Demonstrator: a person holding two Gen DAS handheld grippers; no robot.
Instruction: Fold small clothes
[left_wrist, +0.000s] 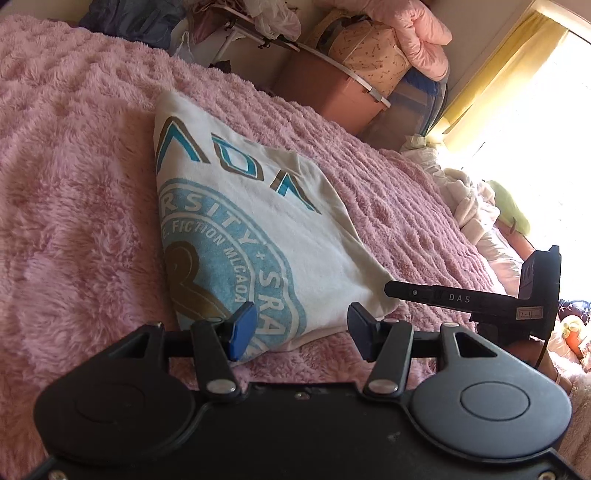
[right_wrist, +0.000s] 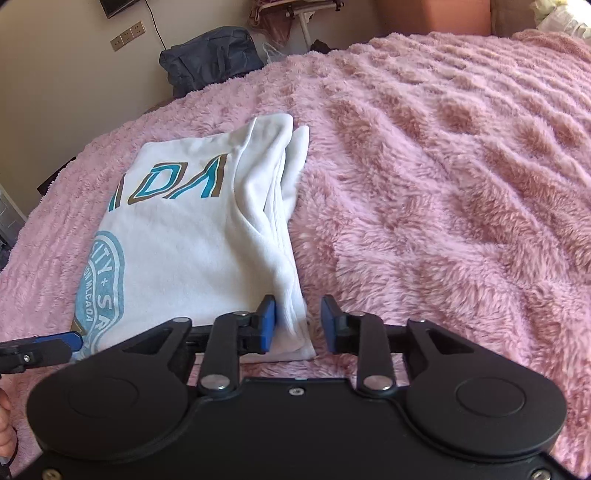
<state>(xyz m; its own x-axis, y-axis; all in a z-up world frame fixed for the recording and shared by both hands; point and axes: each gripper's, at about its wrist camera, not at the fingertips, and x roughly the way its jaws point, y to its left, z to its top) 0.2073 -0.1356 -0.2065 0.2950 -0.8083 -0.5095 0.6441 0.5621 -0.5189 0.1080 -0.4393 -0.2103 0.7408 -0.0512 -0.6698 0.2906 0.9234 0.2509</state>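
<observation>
Item: white T-shirt (right_wrist: 192, 236), folded into a long rectangle, lying flat on the pink plush blanket (right_wrist: 443, 166) that covers the bed. Teal-and-brown lettering and a round blue seal face up. Its long axis runs from my grippers away toward the bed's far edge; the lettered end is the far end, the seal end the near one.

Edges: the shirt's right side shows stacked folded layers, a loose flap standing up at the far corner. The near hem lies just in front of both grippers.

Open room: broad bare blanket to the shirt's right and a wide stretch to its left. A dark bag (right_wrist: 212, 55) sits beyond the far edge; crumpled bedding (left_wrist: 469, 199) lies by the window.

My left gripper (left_wrist: 301, 328): jaws apart over the near hem, clamping nothing.

My right gripper (right_wrist: 298, 325): jaws parted at the near right corner, cloth between the pads, not pinched.
</observation>
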